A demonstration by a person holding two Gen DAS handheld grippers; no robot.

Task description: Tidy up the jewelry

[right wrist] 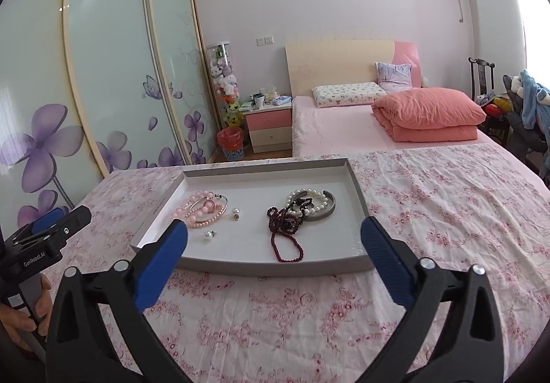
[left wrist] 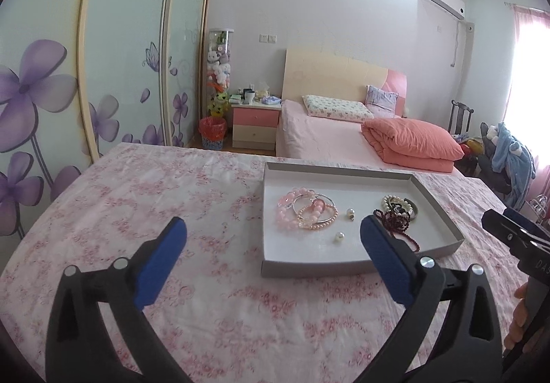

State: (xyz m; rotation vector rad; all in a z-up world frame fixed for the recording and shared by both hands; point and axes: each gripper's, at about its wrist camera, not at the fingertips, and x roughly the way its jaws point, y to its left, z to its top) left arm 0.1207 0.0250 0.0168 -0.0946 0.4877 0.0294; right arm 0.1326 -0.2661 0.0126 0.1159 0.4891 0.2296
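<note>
Both claws released, jaws wide, holding nothing: left gripper (left wrist: 273, 238) hovers over the floral pink tablecloth (left wrist: 144, 197) near the shallow white cardboard tray (left wrist: 443, 211), right gripper (right wrist: 274, 238) at the tray's near edge. Jewelry lies inside the tray: pink bead bracelets (right wrist: 202, 209) piled left, two loose pearl earrings (right wrist: 235, 212) beside them, dark red bead necklace (right wrist: 285, 231) centre, white pearl bracelet (right wrist: 318, 199) and silver bangle (right wrist: 328, 211) tangled far right.
</note>
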